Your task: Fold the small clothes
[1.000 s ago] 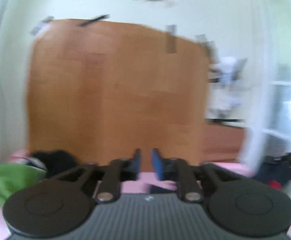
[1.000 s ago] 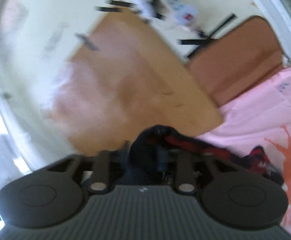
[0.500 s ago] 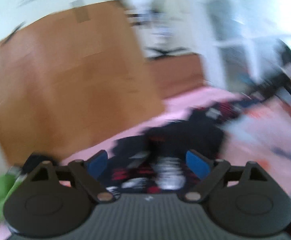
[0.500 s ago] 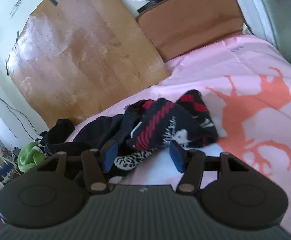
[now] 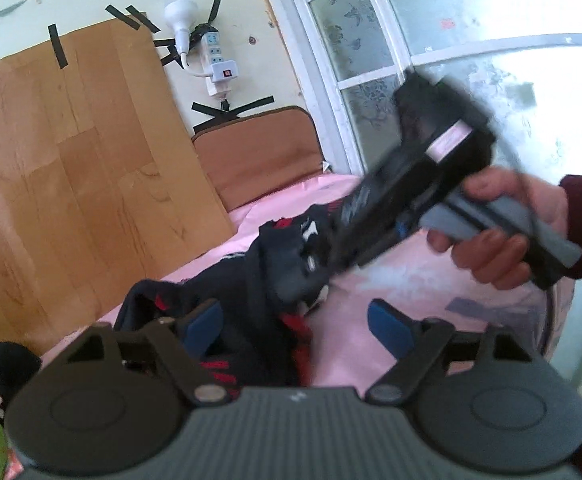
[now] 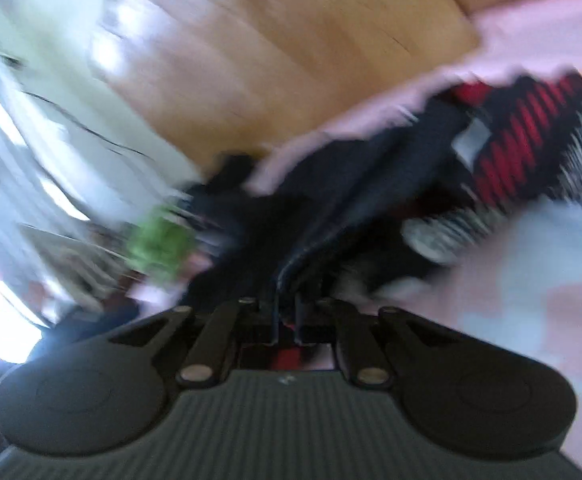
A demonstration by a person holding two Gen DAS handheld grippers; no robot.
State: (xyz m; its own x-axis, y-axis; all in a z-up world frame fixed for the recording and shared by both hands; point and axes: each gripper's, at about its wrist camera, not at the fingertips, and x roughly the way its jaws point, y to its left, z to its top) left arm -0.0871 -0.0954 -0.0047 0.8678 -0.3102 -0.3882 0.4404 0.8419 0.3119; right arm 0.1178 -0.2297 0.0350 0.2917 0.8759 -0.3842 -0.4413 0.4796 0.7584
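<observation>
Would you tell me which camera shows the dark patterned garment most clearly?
The left wrist view: the garment lies sharp on the pink sheet, with the right gripper at it. The right wrist view shows it closer but heavily blurred, an edge pinched in the shut jaws.

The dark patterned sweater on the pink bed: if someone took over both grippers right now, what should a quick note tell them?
Right gripper: jaws just closed, shut on a dark edge of the sweater.
Left gripper: open, sweater cloth between its blue pads, not pinched; jaws have just been closing slightly.
Sweater lies crumpled on the pink sheet, near the wooden board.
Done: one edge gripped. Left: second grip, spreading flat, all folds.
</observation>
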